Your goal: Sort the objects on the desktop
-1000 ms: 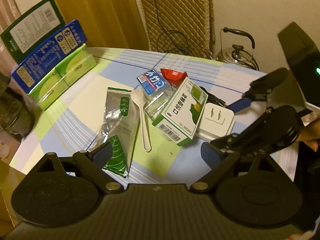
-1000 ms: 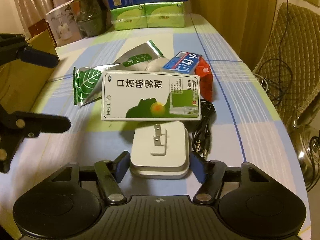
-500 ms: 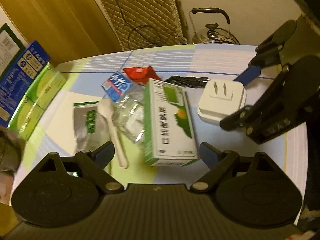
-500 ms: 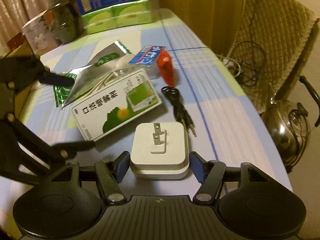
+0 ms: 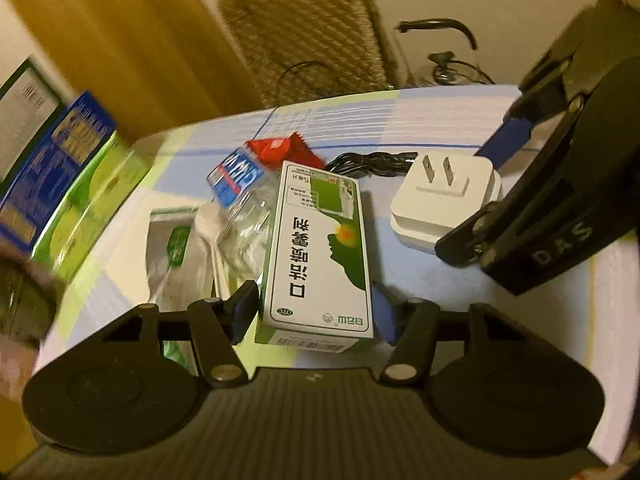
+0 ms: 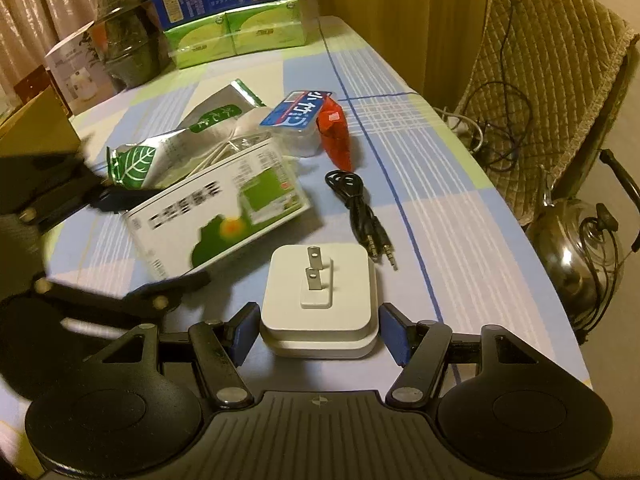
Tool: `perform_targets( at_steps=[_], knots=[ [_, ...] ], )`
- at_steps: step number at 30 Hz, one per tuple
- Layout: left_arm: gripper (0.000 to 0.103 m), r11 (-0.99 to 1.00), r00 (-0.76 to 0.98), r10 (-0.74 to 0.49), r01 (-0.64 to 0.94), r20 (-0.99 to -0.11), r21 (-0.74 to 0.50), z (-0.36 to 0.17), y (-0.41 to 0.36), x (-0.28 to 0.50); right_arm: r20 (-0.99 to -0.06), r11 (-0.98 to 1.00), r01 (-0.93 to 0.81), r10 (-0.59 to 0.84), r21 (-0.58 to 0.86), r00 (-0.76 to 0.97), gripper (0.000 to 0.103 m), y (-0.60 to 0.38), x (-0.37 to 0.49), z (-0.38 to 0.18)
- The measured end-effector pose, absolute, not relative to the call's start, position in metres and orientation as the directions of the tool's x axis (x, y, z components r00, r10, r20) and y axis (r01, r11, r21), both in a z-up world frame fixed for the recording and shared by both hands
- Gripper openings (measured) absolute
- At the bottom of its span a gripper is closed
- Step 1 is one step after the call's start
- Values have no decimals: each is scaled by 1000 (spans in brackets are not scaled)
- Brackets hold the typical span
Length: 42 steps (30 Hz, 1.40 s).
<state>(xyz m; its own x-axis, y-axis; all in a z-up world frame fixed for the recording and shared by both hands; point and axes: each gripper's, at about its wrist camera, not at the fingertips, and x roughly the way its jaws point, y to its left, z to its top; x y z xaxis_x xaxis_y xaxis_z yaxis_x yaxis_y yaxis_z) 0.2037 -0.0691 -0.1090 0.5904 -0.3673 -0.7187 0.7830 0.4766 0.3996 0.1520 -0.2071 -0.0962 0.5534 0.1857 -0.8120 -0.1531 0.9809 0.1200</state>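
Your left gripper straddles the green-and-white medicine box, jaws closing on its near end. Your right gripper brackets the white plug adapter, jaws apart, narrow gaps either side.

The setting is a room in a home, identified by a table covered with a checked blue, green and white cloth. A chair with a quilted cover stands beside the table, with a metal kettle next to it and curtains behind. Household clutter lies on the cloth: stacked boxes, a plug adapter and an audio cable.
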Motion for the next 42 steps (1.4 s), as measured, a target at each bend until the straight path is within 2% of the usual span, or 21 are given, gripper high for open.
perform_targets(
  at_steps=[6, 9, 11, 17, 22, 34, 36, 42],
  knots=[
    [54, 704, 589, -261, 658, -764, 267, -93, -35, 173, -816, 970, -200, 227, 140, 532, 62, -200, 141, -98],
    [54, 805, 544, -240, 574, -804, 148, -88, -15, 167, -815, 965, -228, 232, 127, 530, 62, -192, 135, -100],
    [52, 834, 536, -238, 540, -810, 112, -89, -6, 162, -813, 965, -226, 234, 129, 533, 62, -189, 134, -102],
    [52, 840, 561, -237, 529, -793, 123, -92, -3, 157, -810, 968, -224, 220, 112, 544, 69, -187, 134, -104],
    [53, 839, 557, -251, 533, -792, 109, -101, -5, 166, -802, 970, -214, 218, 115, 556, 70, -189, 137, -105],
    [52, 852, 525, -286, 522, -801, 38, -113, -4, 184, -789, 969, -238, 199, 69, 581, 69, -181, 139, -108],
    [51, 862, 523, -283, 506, -804, 26, -113, -4, 185, -787, 967, -248, 192, 51, 586, 62, -179, 138, -108],
    [51, 894, 533, -268, 448, -803, -1, -112, -1, 185, -783, 967, -246, 205, 69, 587, 62, -181, 136, -106]
  ],
)
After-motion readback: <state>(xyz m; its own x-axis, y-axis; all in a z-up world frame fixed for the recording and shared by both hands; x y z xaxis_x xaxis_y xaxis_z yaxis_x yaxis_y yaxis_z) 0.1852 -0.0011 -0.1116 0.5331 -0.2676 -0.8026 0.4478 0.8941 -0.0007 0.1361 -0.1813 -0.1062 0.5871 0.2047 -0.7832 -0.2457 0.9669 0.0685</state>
